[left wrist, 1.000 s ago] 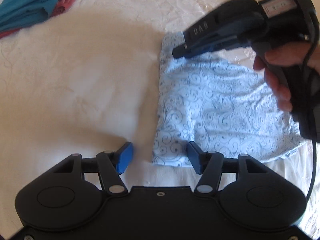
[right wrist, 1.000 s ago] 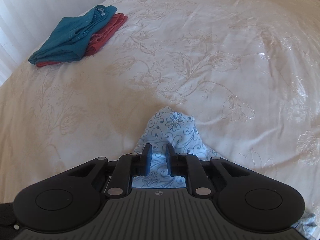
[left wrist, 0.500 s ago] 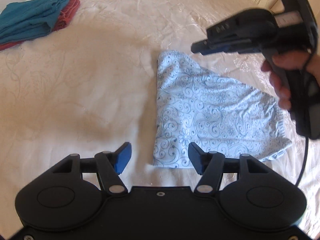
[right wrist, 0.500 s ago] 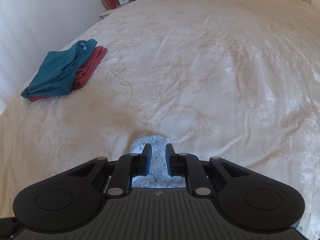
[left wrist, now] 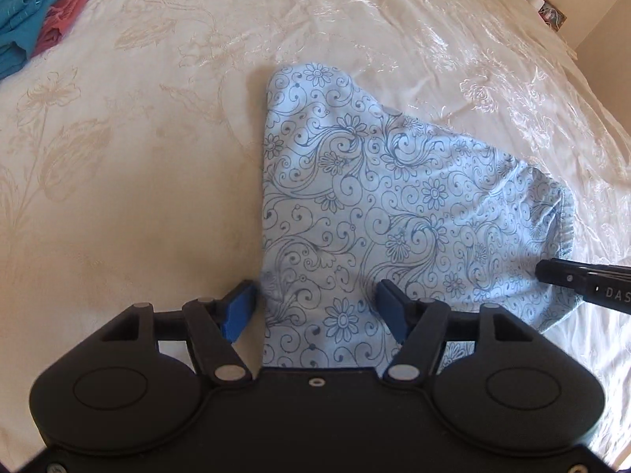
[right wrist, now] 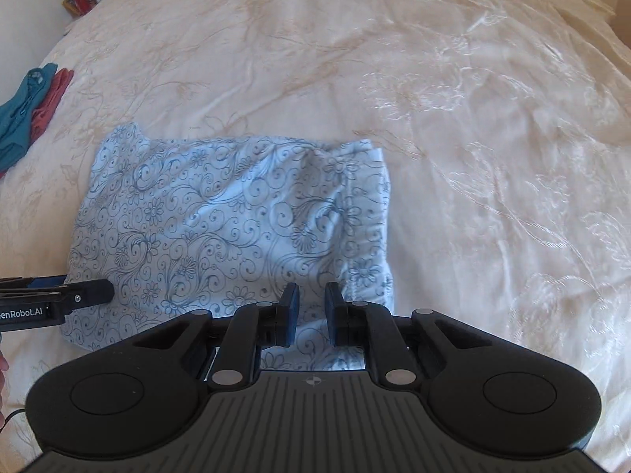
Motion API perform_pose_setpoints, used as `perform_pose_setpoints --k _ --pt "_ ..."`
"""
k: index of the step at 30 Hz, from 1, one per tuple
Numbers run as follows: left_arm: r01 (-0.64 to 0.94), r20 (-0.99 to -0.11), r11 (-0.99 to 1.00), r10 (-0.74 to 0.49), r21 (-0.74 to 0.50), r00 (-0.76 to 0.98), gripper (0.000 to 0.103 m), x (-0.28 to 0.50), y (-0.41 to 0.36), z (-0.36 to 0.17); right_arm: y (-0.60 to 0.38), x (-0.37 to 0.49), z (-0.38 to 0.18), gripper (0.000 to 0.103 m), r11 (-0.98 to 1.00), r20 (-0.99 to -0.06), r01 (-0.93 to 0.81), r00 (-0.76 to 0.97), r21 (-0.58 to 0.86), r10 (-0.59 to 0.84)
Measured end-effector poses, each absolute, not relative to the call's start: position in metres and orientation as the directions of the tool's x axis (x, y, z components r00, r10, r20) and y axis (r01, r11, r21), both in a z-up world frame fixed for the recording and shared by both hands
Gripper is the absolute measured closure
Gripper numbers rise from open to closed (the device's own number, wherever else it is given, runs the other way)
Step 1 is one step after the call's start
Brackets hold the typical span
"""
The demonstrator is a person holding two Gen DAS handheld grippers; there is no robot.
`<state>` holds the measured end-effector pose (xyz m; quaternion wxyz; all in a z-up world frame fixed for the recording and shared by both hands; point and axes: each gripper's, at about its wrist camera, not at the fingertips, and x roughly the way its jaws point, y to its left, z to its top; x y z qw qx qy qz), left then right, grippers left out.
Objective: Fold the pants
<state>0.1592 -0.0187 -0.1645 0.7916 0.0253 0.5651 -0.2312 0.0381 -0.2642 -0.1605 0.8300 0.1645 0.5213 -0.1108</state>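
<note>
Pants [left wrist: 378, 205] lie folded on the bed [left wrist: 157, 181]. Left hand-held gripper [left wrist: 315, 311] gapes wide over their 6 o'clock edge, jaws just opening, gripping nothing. Right hand-held gripper [right wrist: 311, 313] hovers narrowly parted over the waistband end; pads seem clear of cloth. Teal and red clothes [left wrist: 35, 12] at 10 o'clock.
</note>
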Motion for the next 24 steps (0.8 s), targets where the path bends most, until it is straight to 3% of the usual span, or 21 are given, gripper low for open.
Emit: perform_pose_setpoints --k 13,16,24 --pt "0.420 -0.823 0.900 -0.328 -0.121 0.465 0.033 0.097 -0.013 -0.040 -0.227 -0.023 -0.079 0.082 0.924 -0.822 0.367 0.555 0.105 -0.127" --pt "0.416 -0.820 0.902 -0.323 -0.115 0.473 0.028 0.084 -0.015 -0.023 -0.216 -0.032 -0.065 0.082 0.927 -0.816 0.355 0.566 0.119 -0.112" --pt "0.334 -0.833 0.939 -0.246 -0.079 0.495 0.028 0.045 -0.008 0.004 -0.198 -0.062 -0.035 0.082 0.916 -0.808 0.373 0.579 0.148 -0.105"
